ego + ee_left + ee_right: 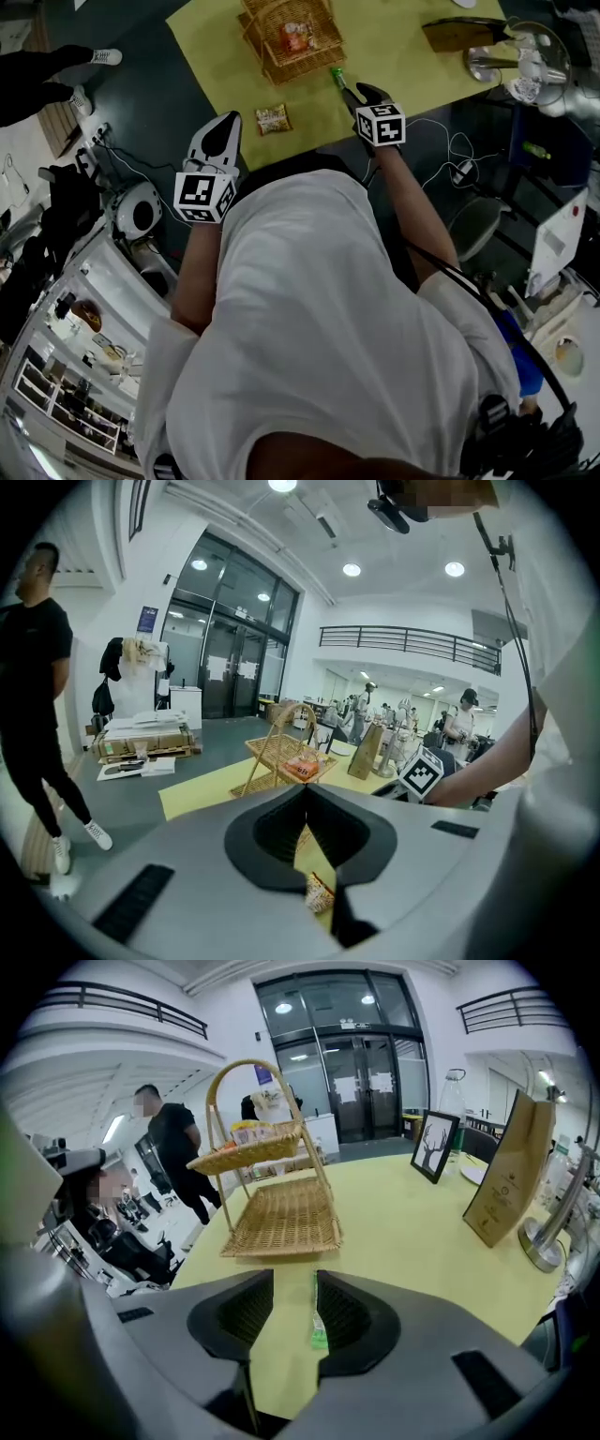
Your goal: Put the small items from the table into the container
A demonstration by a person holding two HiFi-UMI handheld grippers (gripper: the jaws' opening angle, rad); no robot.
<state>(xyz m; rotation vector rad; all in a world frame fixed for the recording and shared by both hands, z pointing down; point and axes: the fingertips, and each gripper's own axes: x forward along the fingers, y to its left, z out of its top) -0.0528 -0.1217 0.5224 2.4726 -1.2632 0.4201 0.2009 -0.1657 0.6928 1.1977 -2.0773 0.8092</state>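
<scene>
I'm seeing the two-tier wicker basket [314,54] standing upright on the yellow table [403,75], with an orange-red packet [296,36] lying in its top tier. A thin green stick packet [337,75] is lying flat just beside the basket's near corner. A patterned snack packet [273,119] is lying apart, nearer the table edge.

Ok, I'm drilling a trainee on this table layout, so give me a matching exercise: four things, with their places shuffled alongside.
Things:
1 slim green packet
2 small orange-patterned snack packet
3 red-orange packet
4 brown paper bag

Places:
A in the two-tier wicker basket
B upright on the yellow tablecloth's right part
C between the right claw's parted jaws
D flat on the tablecloth, beyond the left claw

Pairs: 1-C, 2-D, 3-A, 4-B
</scene>
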